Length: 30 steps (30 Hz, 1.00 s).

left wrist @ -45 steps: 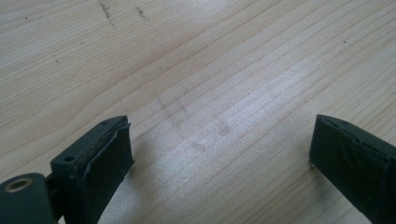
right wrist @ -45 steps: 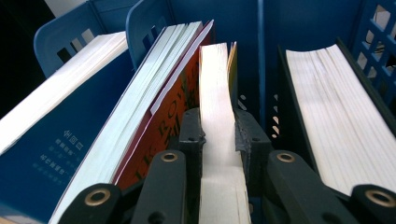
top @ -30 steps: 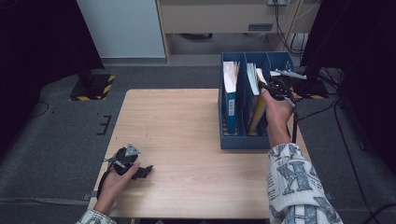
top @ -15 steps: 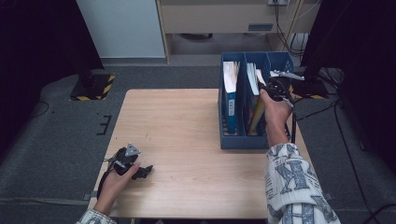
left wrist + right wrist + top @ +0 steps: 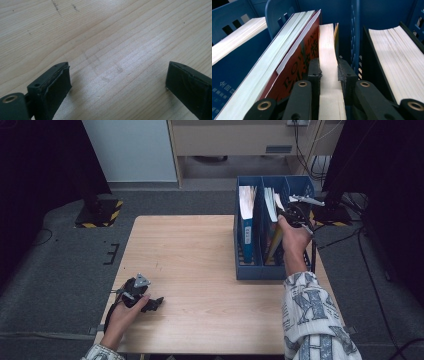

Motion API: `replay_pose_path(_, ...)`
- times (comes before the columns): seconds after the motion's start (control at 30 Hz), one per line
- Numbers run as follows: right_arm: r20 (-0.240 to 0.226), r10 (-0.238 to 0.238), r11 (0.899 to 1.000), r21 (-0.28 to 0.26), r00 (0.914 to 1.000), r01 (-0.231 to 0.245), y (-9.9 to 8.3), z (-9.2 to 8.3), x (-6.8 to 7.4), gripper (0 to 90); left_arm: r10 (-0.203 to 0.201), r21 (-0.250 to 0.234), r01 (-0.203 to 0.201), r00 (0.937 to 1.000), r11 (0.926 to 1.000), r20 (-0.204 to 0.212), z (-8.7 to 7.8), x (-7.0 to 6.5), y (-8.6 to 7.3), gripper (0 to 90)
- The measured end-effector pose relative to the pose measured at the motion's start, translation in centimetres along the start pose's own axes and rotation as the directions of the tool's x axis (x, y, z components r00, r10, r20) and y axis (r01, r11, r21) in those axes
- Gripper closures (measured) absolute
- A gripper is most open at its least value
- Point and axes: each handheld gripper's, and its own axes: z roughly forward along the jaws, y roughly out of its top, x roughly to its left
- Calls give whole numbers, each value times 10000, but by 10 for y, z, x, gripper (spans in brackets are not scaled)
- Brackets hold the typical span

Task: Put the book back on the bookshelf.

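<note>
1. The right gripper (image 5: 329, 72) is clamping its jaws on a thin yellow-covered book (image 5: 328, 57), which is standing in the middle compartment of the blue file rack (image 5: 250, 270).
2. A red-covered book (image 5: 297, 62) is leaning just beside it in the same compartment.
3. The left gripper (image 5: 117, 85) is resting wide open and empty on the wooden table (image 5: 200, 250), well apart from the rack.

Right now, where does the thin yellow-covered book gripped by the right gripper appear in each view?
High view: thin yellow-covered book leans in the blue file rack's middle compartment, under the right gripper.
Right gripper view: centre, book pinched between the black jaws.
Left gripper view: bare wooden table.
Shared landmark: the blue rack.
</note>
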Motion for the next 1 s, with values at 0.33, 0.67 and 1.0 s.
replay_pose_path(0.33, -78, -11, 10000, 60, 10000, 12, 0, 4, 2, 741, 13, 10, -13, 10000, 10000, 6, 0, 0, 0, 49)
replay_pose_path(0.67, -751, 271, 9996, -47, 9968, -276, 6, -6, 3, 627, 27, 28, -27, 10000, 10000, 9, 0, -1, 1, 49)
replay_pose_path(1.0, -1163, 561, 9984, 64, 9916, -557, 7, -12, 0, 587, 26, 40, -26, 10000, 10000, 9, 1, -1, 1, 49)
